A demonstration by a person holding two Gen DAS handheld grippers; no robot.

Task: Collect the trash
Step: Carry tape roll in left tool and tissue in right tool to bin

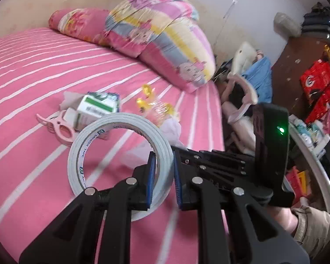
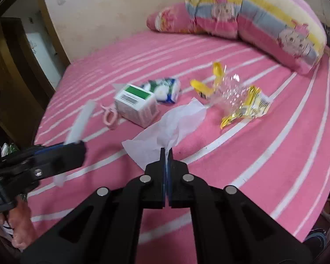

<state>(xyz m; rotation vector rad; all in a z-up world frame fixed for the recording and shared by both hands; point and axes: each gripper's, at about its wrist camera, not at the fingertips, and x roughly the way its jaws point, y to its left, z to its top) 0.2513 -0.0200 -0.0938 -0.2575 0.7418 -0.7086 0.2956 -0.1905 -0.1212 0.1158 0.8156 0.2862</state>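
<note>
Left tongs (image 1: 162,176) clamped on tape roll (image 1: 121,154) above bed (image 1: 44,77), right tongs (image 2: 167,154) pinching tissue (image 2: 165,127) corner; risk: thin tissue tearing or slipping free when lifted.

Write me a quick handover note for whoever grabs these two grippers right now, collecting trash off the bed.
Left gripper: shut on the tape roll, lifted off the bed.
Right gripper: shut on the tissue, which still trails on the bed.
Still on the bed: box, tissue pack, pink clip, yellow wrappers.
No bin in view; nothing seen binned yet.
</note>
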